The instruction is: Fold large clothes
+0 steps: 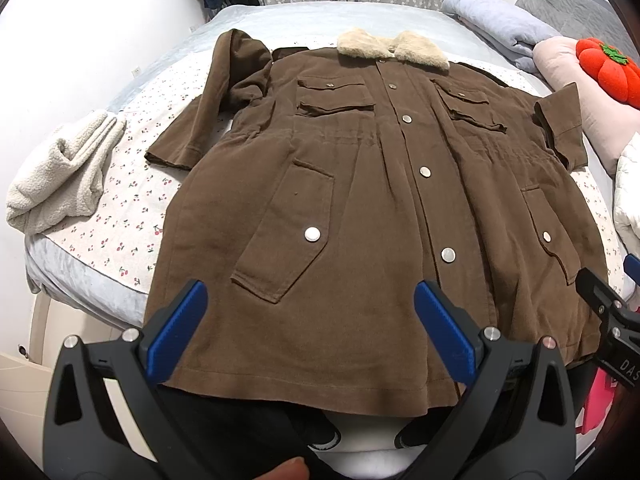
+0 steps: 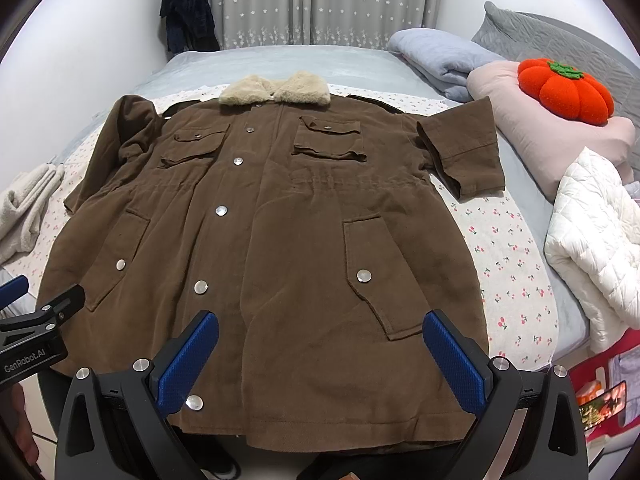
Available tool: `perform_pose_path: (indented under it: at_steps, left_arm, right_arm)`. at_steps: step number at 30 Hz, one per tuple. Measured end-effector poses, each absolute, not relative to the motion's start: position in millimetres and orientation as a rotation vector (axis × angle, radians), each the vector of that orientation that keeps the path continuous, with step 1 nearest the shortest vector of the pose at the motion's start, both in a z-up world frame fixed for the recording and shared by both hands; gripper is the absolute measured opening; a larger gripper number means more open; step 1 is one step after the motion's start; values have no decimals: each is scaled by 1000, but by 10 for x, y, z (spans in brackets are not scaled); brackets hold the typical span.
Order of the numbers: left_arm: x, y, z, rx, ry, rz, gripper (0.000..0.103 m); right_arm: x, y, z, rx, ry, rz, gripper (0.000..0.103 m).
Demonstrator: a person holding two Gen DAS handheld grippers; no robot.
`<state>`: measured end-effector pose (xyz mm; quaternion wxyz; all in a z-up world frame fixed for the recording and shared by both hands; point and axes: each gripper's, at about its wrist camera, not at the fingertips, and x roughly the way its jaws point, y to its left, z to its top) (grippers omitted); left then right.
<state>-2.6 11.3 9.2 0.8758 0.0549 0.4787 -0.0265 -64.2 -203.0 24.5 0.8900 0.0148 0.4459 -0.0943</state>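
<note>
Even, soft indoor light; shadows faint. Snap buttons on the coat glint white. Strong fisheye bending, dark vignette at corners. Focus sharp centrally, softer toward the rims.

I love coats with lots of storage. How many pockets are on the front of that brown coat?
4 on the brown coat: left chest pocket, right chest pocket, lower left pocket and lower right pocket, as the camera sees them. Inside pockets, if any, are hidden.

Home bedroom: bed w/ pillows, star curtains behind.
</note>
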Motion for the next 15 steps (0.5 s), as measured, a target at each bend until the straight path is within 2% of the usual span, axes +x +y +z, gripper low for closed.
perform_pose_path:
  at_steps: [15]
  left_arm:
    - [-28,117,58,125,989,-32,103]
  right_arm:
    - [-648,-2089,242,37,929,-202,103]
